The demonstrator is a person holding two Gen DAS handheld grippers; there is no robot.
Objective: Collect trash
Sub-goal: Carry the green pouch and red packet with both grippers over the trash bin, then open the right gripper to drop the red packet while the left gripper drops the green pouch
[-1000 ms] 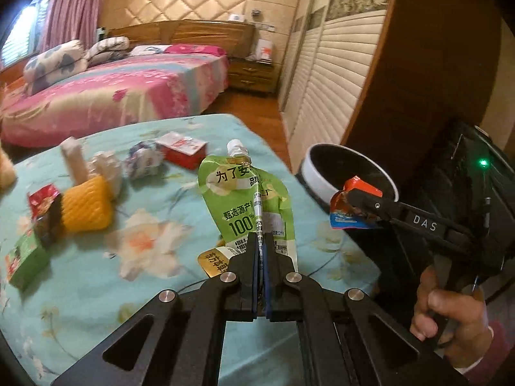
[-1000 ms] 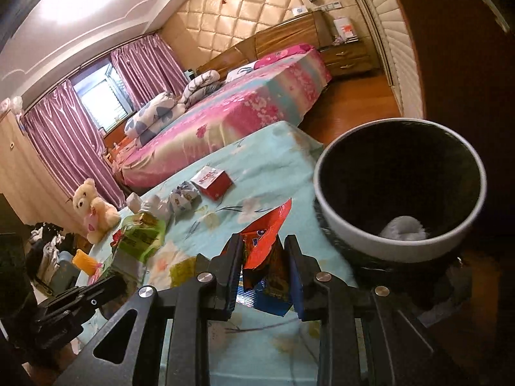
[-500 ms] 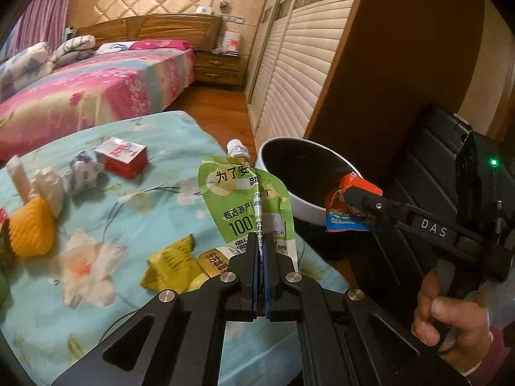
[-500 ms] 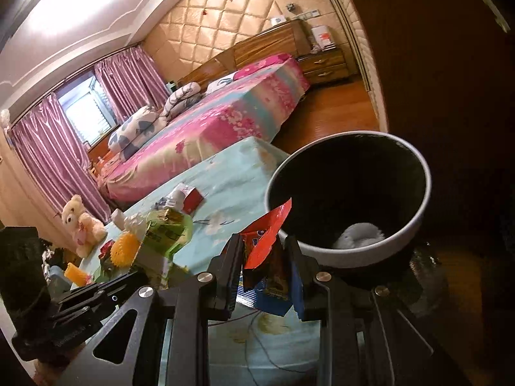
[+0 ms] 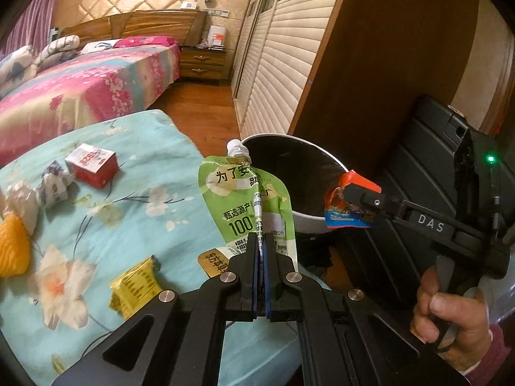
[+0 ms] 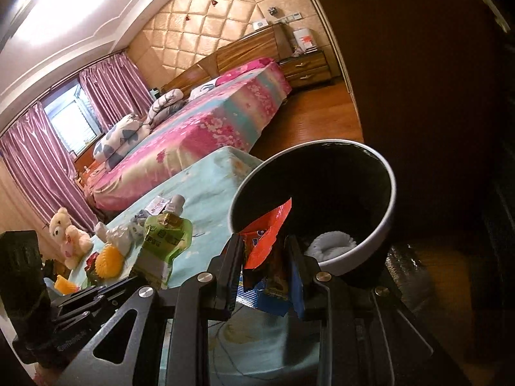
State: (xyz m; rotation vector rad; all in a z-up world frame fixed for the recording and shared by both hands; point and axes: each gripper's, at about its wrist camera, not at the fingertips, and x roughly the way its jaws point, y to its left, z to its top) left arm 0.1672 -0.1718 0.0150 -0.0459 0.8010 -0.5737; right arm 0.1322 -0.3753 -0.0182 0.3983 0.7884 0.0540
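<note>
In the left wrist view, the left gripper [image 5: 261, 241] sits at the bottom middle of the frame. Its jaws are pressed tight on the bottom edge of a flat green drink pouch with a white cap [image 5: 248, 206], which stands straight up from them. The top of the pouch is just in front of the near rim of a round black bin with a white rim [image 5: 325, 222], in the middle of the frame.

On the right side of that view, the right gripper [image 5: 349, 201] holds a crumpled red and blue snack wrapper [image 5: 346, 215] at the bin's right edge. A hand [image 5: 450, 315] grips its handle at the lower right.

In the right wrist view, the right gripper's jaws stand a little apart, with the wrapper [image 6: 267, 257] squeezed between them at the bottom middle. The bin [image 6: 370, 244] is just behind it, and something white and crumpled [image 6: 331, 241] lies inside.

More trash lies on the light blue flowered cloth [image 5: 135, 193] at the left: a small red and white box [image 5: 91, 169], a gold packet [image 5: 136, 284] and a crumpled paper ball [image 5: 54, 186].
</note>
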